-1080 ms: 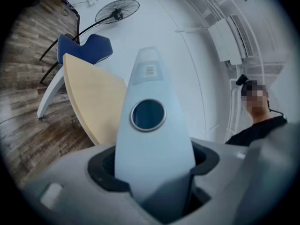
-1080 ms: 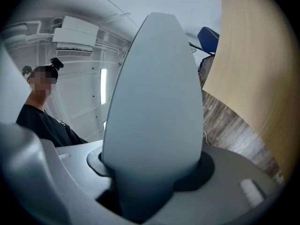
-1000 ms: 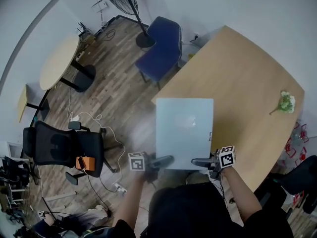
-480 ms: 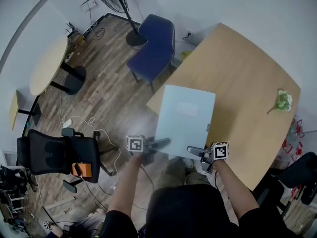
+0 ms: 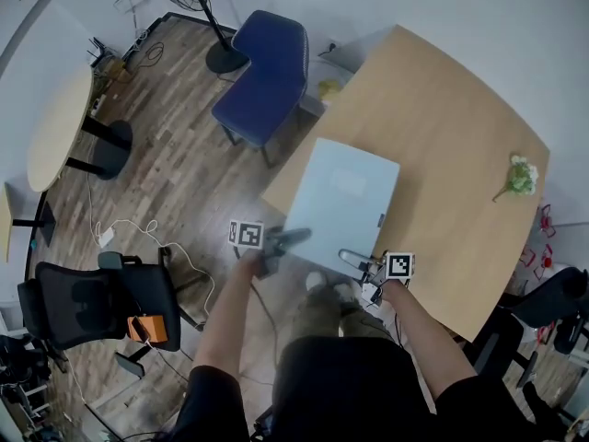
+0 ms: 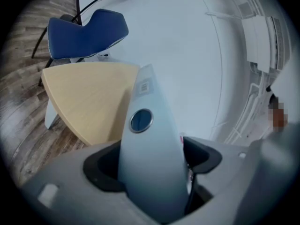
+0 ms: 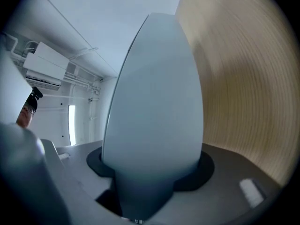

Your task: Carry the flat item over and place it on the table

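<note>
The flat item is a pale blue file box point(image 5: 340, 191) lying flat over the near corner of the light wooden table point(image 5: 451, 127), its near edge sticking out past the table. My left gripper point(image 5: 296, 238) is at the box's near left corner. Its jaws are opening, and the box point(image 6: 150, 163) stands between them with dark gaps beside it. My right gripper point(image 5: 350, 258) is shut on the near right edge, and the box point(image 7: 154, 102) fills the space between its pads, with the tabletop point(image 7: 239, 78) to the right.
A blue chair point(image 5: 262, 72) stands at the table's far left corner, with a fan base point(image 5: 221, 58) behind it. A flower sprig point(image 5: 518, 175) lies near the table's right edge. A black office chair point(image 5: 101, 297), floor cables and an oval table point(image 5: 57, 127) are at the left.
The box and both grippers have moved forward, away from the person's body, so more of the box now lies over the table corner.
</note>
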Action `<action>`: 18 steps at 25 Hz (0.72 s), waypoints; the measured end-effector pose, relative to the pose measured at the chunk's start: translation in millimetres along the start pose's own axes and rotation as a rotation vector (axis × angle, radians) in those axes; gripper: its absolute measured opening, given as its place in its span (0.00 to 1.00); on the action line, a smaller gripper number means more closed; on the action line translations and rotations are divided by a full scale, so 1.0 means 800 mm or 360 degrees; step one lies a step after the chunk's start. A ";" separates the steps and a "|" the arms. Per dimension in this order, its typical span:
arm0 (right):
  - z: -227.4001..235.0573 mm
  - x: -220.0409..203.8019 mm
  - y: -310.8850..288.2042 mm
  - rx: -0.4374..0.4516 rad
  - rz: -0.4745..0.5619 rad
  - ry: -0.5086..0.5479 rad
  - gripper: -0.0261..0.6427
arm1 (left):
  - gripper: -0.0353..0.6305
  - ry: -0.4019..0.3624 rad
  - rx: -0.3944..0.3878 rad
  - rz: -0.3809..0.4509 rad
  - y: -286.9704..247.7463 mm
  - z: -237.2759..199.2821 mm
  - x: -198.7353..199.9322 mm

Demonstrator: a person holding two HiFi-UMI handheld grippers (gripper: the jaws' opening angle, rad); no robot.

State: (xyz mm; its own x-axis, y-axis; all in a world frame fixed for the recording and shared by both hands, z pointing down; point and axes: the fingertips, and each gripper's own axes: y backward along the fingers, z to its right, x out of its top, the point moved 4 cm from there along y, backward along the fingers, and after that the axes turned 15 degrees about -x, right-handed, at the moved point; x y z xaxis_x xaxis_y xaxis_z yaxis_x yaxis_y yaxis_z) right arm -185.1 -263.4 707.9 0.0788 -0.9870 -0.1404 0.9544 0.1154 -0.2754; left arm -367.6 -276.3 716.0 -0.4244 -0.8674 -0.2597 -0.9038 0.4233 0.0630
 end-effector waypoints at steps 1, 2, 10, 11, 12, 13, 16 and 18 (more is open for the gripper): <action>0.000 0.006 -0.009 0.0007 0.0030 -0.0007 0.49 | 0.63 0.0013 0.0000 -0.0028 0.002 -0.008 0.011; 0.003 0.012 -0.018 0.0006 0.0060 -0.0024 0.49 | 0.63 0.0023 0.0003 -0.0055 0.003 -0.015 0.022; 0.035 0.057 -0.069 -0.0049 0.0279 -0.0150 0.49 | 0.65 0.0040 0.0077 -0.0226 -0.001 -0.078 0.104; 0.040 0.061 -0.073 -0.0058 0.0301 -0.0174 0.49 | 0.65 0.0046 0.0089 -0.0239 -0.003 -0.085 0.111; 0.046 0.064 -0.077 -0.0071 0.0319 -0.0205 0.49 | 0.65 0.0053 0.0101 -0.0252 -0.006 -0.093 0.118; 0.053 0.067 -0.080 -0.0086 0.0334 -0.0242 0.49 | 0.65 0.0061 0.0113 -0.0265 -0.009 -0.100 0.124; 0.070 0.078 -0.083 -0.0123 0.0357 -0.0327 0.49 | 0.65 0.0079 0.0158 -0.0291 -0.019 -0.116 0.139; 0.077 0.087 -0.083 -0.0123 0.0356 -0.0358 0.49 | 0.65 0.0080 0.0192 -0.0308 -0.027 -0.121 0.148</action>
State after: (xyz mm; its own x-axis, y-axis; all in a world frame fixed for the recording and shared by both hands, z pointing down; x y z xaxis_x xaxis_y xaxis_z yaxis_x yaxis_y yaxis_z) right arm -225.3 -346.6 775.5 0.3538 -0.9353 0.0059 0.8822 0.3316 -0.3343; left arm -403.4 -413.6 777.4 -0.2489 -0.9461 -0.2072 -0.9567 0.2735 -0.0996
